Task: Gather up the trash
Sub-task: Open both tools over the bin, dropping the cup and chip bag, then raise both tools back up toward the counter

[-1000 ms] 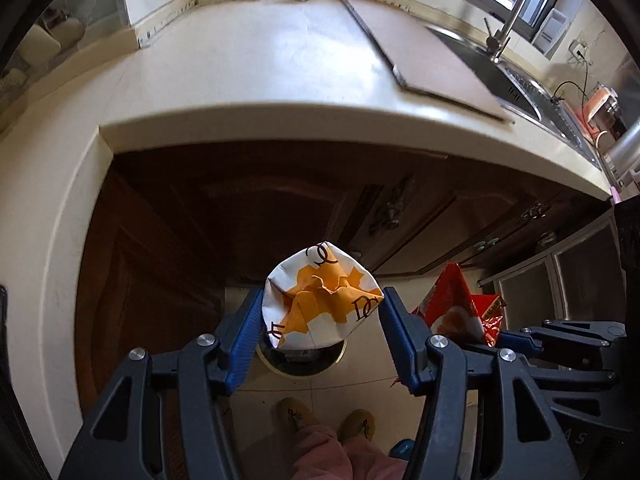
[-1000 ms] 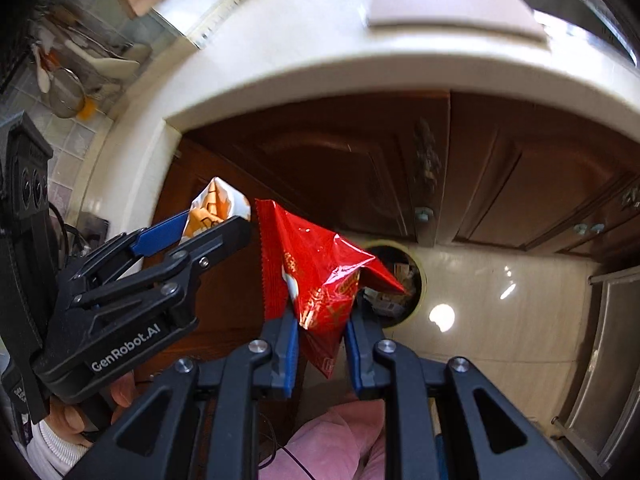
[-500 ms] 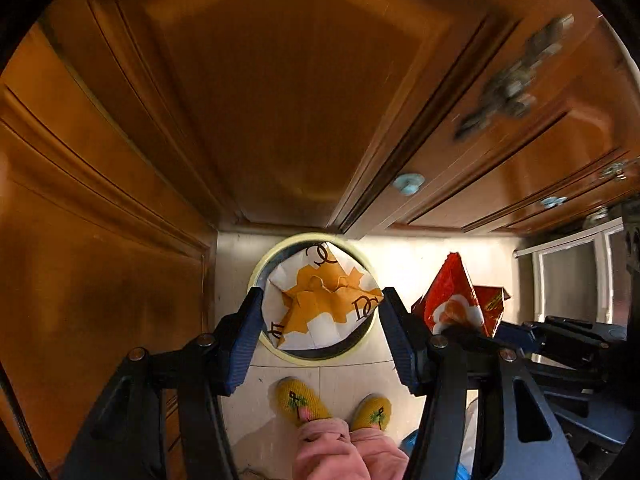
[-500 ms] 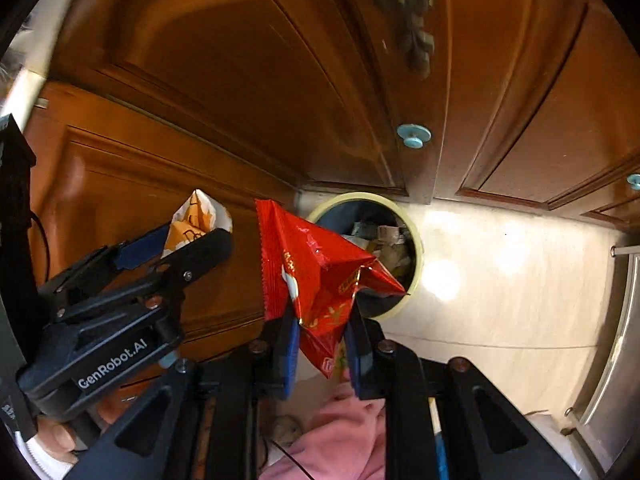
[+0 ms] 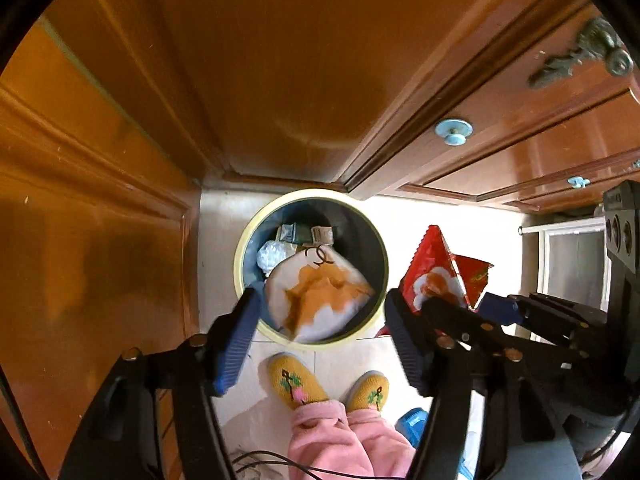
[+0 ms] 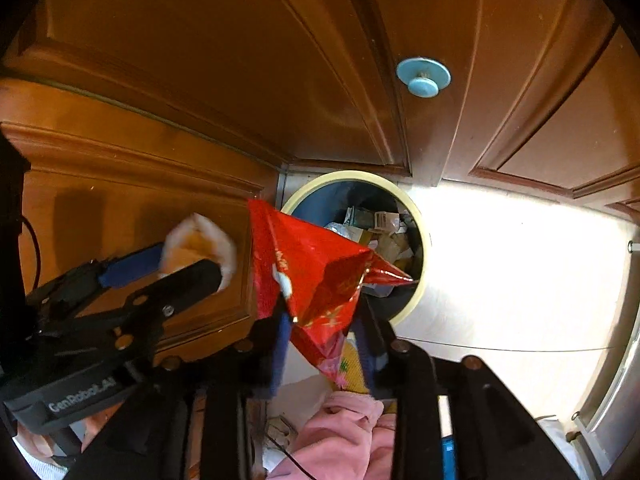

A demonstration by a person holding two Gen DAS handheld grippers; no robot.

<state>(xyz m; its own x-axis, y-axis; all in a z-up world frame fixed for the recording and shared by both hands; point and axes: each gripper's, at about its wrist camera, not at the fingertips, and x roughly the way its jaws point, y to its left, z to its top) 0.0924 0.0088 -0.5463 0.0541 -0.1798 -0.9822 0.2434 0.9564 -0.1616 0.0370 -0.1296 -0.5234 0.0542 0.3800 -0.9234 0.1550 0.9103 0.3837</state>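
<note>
A round bin with a pale yellow rim (image 5: pixel 240 248) stands on the floor against the wooden cabinets, with several scraps inside; it also shows in the right wrist view (image 6: pixel 420 216). My left gripper (image 5: pixel 320 332) is open above it, and the white-and-orange wrapper (image 5: pixel 316 300), blurred, is loose between the fingers over the bin mouth. My right gripper (image 6: pixel 324 344) is shut on a red foil snack bag (image 6: pixel 316 272), held up just left of the bin; the bag also shows in the left wrist view (image 5: pixel 436 276).
Brown cabinet doors (image 5: pixel 260 72) with pale blue knobs (image 6: pixel 423 77) rise close behind the bin. The person's yellow slippers (image 5: pixel 296 380) and pink trousers stand just before the bin. A metal-framed glass door (image 5: pixel 572 264) is at the right.
Both grippers dropped from counter height down toward the bin. The left gripper opened wider and the white-and-orange wrapper came loose, falling toward the bin. The right still holds the red bag.
</note>
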